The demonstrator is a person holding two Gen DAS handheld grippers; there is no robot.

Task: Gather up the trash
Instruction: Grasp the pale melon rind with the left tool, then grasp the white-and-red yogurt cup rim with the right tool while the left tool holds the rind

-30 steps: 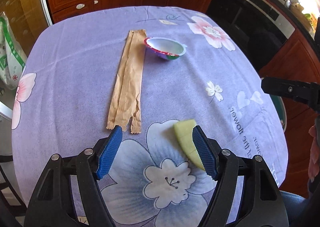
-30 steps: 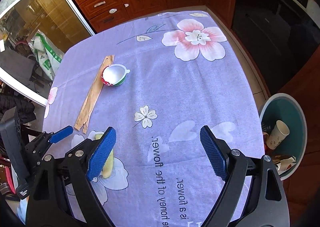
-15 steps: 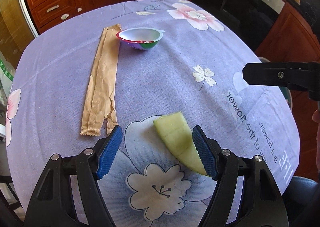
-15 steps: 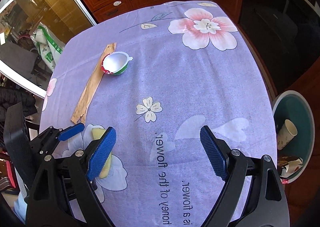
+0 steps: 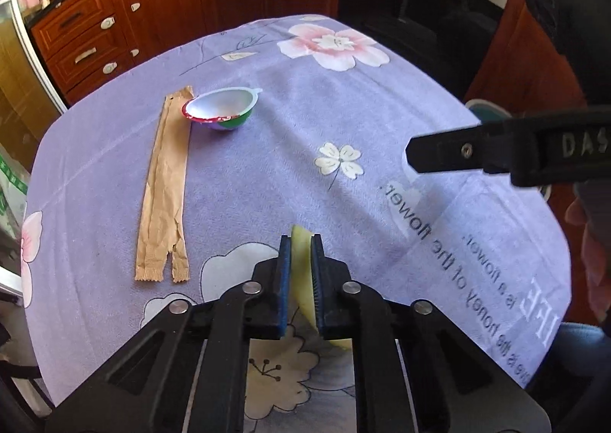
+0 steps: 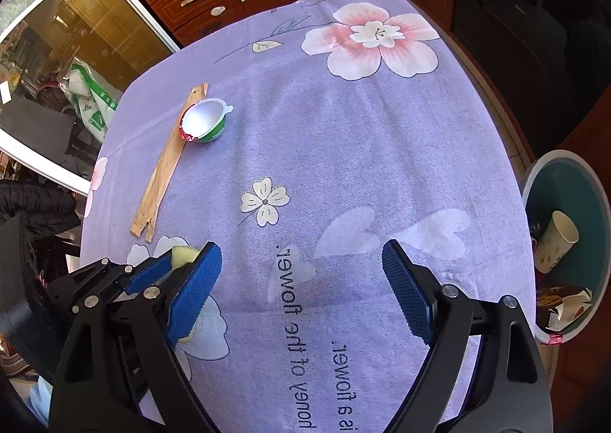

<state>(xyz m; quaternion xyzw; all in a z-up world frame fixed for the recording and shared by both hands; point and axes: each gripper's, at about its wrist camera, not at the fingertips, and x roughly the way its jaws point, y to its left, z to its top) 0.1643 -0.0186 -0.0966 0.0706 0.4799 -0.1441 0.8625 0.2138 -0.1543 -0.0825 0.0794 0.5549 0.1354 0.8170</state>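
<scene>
My left gripper [image 5: 301, 242] has just closed, its 2 pads pinching the pale melon rind [image 5: 301, 261] on the tablecloth [image 5: 382, 108] beside the reversed print "is a flower", while my right gripper [image 6: 301, 261], marked "DAS", hangs spread wide nearer the bin [image 6: 550, 173].
</scene>
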